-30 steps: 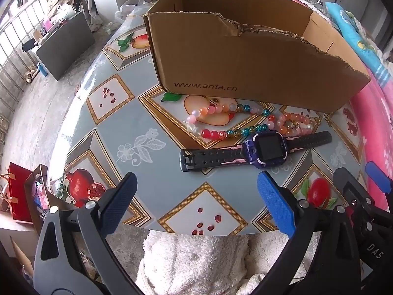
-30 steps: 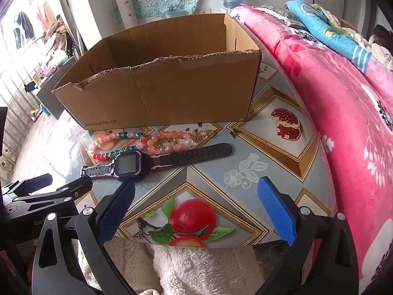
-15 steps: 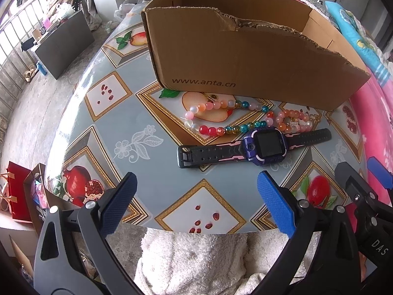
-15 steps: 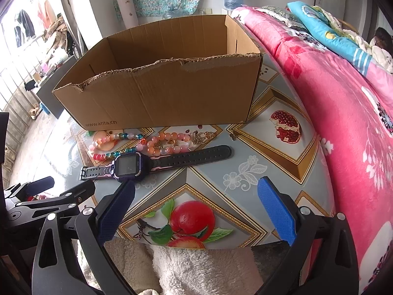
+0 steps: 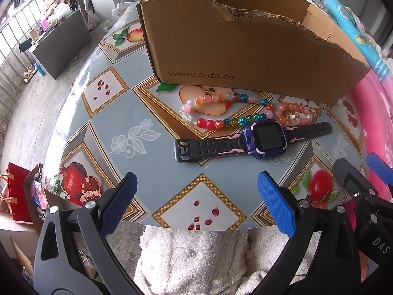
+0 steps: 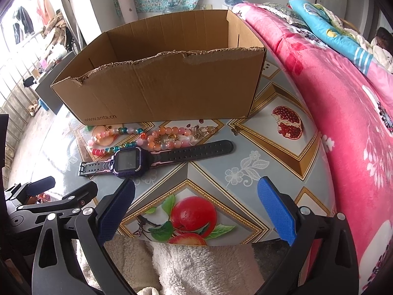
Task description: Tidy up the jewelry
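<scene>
Your round table with the fruit-patterned oilcloth [image 5: 103,127] stands beside a pink bed [image 6: 343,113]. Your left gripper [image 5: 196,204] and right gripper [image 6: 196,204] hang spread, empty. The purple smartwatch [image 5: 265,140] and bead strings [image 5: 221,120] lie before the torn cardboard box [image 5: 245,49], whose floor is hidden.

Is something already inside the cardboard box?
Nothing shows inside the cardboard box: only its bare inner walls can be seen. Its floor is hidden behind the torn front wall. The watch and both bead bracelets lie on the table in front.
</scene>
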Available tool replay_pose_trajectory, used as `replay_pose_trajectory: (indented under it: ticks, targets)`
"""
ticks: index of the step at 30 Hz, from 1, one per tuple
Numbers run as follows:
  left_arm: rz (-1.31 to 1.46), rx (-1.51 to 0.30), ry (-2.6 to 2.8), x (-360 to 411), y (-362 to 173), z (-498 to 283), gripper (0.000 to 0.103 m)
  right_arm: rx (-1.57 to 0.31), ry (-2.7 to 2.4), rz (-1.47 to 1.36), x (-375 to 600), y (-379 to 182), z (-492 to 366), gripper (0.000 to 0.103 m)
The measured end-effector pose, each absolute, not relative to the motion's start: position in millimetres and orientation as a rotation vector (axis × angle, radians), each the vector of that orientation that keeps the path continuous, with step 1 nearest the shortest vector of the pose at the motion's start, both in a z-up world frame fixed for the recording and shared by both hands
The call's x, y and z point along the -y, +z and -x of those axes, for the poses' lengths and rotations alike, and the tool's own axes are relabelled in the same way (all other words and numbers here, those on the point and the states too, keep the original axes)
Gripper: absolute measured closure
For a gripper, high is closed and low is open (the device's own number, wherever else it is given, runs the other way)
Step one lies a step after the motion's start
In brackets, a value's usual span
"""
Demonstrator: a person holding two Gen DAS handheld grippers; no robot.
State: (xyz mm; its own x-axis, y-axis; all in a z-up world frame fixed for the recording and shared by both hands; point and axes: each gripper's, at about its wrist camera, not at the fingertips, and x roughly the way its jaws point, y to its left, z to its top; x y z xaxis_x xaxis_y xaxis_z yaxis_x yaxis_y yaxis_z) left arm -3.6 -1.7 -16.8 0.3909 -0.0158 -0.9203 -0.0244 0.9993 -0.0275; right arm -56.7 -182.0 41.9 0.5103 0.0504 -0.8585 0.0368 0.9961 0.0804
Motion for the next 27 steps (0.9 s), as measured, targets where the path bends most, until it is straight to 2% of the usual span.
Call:
replay_pose_trajectory:
  ticks: [27]
  targets:
    - [0.041,-1.168,0.005,0.1,-19.8,4.9,0.008,-1.050,0.001,-0.083,180.3,42.2,55.6,0.005]
